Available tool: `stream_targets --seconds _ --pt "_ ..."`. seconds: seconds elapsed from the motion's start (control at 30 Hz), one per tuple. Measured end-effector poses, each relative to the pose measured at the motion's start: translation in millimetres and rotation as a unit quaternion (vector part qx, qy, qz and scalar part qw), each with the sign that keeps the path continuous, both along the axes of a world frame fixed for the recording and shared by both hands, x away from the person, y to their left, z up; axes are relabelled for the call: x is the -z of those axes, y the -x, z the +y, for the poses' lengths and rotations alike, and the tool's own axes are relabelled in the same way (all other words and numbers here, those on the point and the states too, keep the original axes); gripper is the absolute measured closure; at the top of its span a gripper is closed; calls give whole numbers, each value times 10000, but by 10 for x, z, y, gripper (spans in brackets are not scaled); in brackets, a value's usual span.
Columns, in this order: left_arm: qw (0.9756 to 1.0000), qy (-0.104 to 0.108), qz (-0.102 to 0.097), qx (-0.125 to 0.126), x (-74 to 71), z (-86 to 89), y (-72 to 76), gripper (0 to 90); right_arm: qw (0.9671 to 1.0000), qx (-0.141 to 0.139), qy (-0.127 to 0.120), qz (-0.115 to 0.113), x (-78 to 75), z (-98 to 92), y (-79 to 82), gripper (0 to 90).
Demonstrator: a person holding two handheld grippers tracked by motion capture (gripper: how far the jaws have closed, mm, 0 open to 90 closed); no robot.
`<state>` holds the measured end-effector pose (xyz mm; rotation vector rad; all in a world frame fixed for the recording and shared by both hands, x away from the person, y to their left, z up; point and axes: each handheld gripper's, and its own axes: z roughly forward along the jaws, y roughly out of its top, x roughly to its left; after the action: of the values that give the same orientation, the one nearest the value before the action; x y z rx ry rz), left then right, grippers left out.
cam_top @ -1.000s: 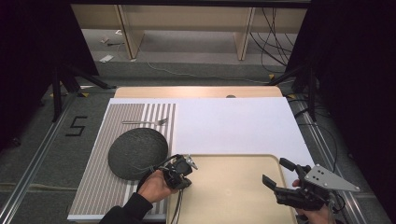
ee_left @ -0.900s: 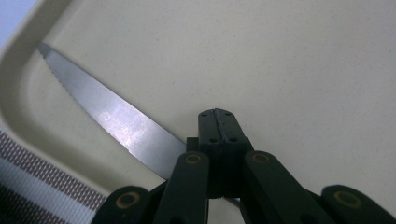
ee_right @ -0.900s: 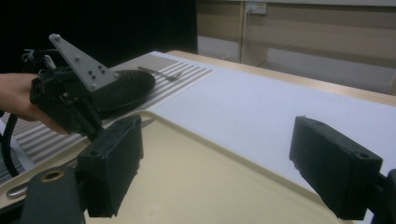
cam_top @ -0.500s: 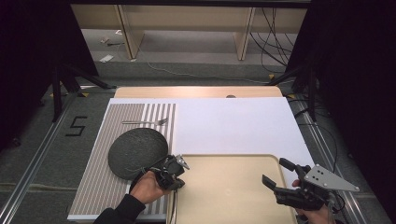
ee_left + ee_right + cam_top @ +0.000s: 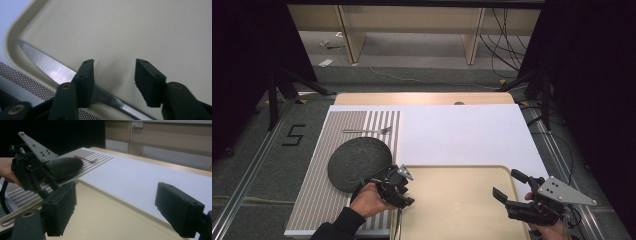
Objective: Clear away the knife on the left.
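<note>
Your left gripper (image 5: 113,75) gapes wide over the knife (image 5: 60,73), which lies across the tray's (image 5: 457,172) left rim; centre both jaws on the handle before closing. At the tray's right edge, your right gripper (image 5: 512,192) hangs wide, empty.

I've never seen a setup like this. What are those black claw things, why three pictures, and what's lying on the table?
There is no robot here: a person holds a hand tool with two black jaws in each hand. The high view looks down from above the table, with the left gripper and the right gripper coming in from below. The other two pictures come from small cameras riding on each tool, looking out between its own jaws.

On the table lie a beige tray, a striped mat carrying a dark round plate and a fork, and a white sheet. A serrated knife rests across the tray's corner.

Both tools have their jaws apart and hold nothing; the left one sits just above the knife.
</note>
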<state>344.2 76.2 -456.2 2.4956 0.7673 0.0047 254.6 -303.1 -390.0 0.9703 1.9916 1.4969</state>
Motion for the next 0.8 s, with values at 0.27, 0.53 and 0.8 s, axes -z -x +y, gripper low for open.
stream_targets --seconds 0.27,0.53,0.8 --pt "9997 236 -92 32 -38 5 26 346 10000 -9 -2 14 1 2 -3 183" --pt "9989 444 -177 -28 -69 20 40 294 10000 1 -12 1 1 0 -5 183" --pt "9941 986 -418 -144 -164 93 60 239 10000 5 5 7 0 -3 -1 183"
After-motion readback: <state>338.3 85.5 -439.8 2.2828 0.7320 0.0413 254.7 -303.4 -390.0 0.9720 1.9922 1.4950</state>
